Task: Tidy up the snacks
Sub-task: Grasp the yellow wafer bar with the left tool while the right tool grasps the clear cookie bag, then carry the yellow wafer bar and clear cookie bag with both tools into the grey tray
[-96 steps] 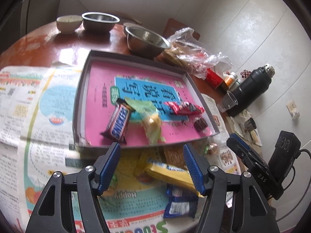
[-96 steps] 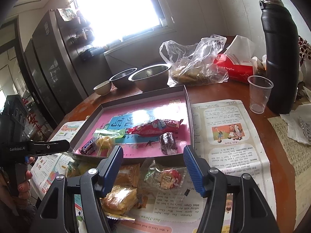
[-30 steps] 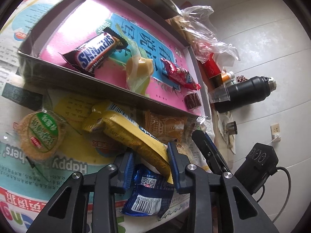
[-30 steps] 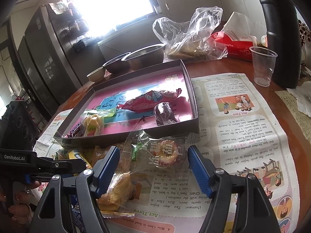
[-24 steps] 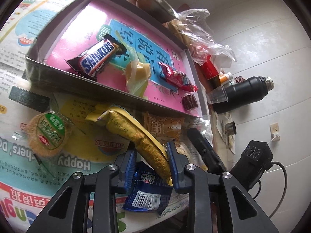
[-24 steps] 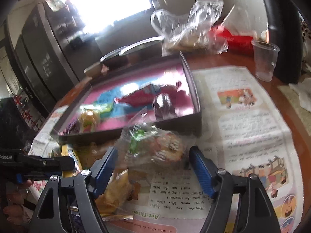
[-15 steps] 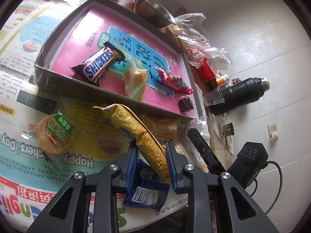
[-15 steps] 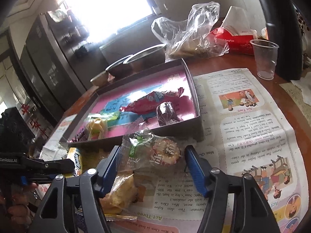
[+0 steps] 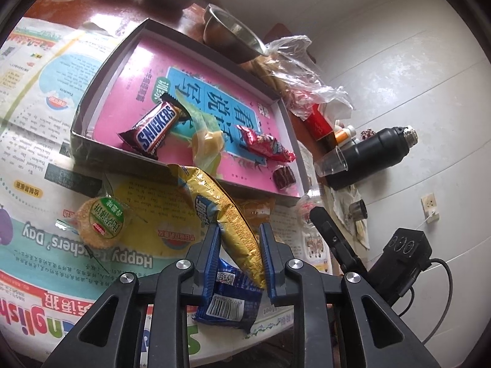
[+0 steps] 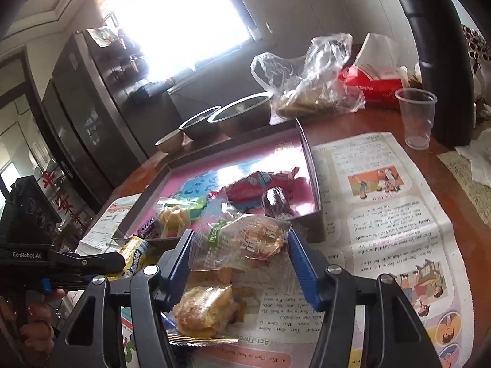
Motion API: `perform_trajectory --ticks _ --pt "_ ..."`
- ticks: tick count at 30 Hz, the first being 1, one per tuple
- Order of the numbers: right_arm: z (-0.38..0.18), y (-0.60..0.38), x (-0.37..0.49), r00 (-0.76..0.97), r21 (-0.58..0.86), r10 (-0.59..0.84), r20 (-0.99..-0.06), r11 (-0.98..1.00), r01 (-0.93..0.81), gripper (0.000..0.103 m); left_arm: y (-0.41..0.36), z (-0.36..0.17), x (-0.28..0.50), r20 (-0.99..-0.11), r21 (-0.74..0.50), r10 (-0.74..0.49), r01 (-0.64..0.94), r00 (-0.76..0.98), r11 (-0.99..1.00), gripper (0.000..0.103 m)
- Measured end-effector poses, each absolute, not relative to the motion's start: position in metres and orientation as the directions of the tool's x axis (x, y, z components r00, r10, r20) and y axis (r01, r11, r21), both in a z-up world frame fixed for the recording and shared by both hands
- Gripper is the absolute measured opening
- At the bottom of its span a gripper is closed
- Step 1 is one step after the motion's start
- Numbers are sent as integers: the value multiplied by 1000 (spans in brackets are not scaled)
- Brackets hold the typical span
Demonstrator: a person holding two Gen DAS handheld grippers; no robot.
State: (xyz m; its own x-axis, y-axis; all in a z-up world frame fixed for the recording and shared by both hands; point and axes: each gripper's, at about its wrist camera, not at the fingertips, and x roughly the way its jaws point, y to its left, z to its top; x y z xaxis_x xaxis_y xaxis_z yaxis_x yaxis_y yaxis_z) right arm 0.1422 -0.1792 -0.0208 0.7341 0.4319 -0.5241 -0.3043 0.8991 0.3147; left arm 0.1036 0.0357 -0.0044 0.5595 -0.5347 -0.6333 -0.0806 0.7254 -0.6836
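My left gripper (image 9: 238,256) is shut on a long yellow snack pack (image 9: 221,208) and holds it lifted, its far end over the near wall of the grey tray (image 9: 101,70). The tray has a pink floor and holds a Snickers bar (image 9: 155,128), a yellow candy (image 9: 207,141), a red packet (image 9: 264,147) and a small dark chocolate (image 9: 284,178). My right gripper (image 10: 239,263) is shut on a clear-wrapped round cake (image 10: 245,242), raised just before the tray (image 10: 313,171). The left gripper (image 10: 92,260) shows at the left of the right wrist view.
On the newspaper lie a round green-labelled cake (image 9: 101,220), a blue packet (image 9: 230,294) and a wrapped pastry (image 10: 205,309). Steel bowls (image 9: 233,36), a plastic bag (image 10: 310,82), a red tissue box (image 10: 371,86), a clear cup (image 10: 417,116) and a black flask (image 10: 438,55) stand behind and right.
My left gripper has lifted the yellow pack off the newspaper and carried it toward the tray. My right gripper has closed on the clear-wrapped cake and raised it.
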Motion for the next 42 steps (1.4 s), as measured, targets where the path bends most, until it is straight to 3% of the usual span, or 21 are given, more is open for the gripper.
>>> perform_trajectory --ticks 6,19,35,39,42 --pt "-13 -173 146 747 289 428 -509 902 -320 60 39 1 104 -623 -687 -532 -74 574 723 26" --pt "-26 -172 144 720 260 403 -565 915 -307 60 41 0 103 -626 -683 -541 -60 561 728 19" --pt "-42 -182 136 695 225 353 -626 936 -272 62 35 -26 106 -683 -652 -537 -82 494 754 17" --pt "-45 -181 137 686 205 333 -647 942 -264 67 34 -27 105 -694 -640 -530 -81 487 764 17" --pt "-46 -180 138 684 205 329 -651 944 -259 68 31 -31 106 -711 -631 -529 -89 464 771 26"
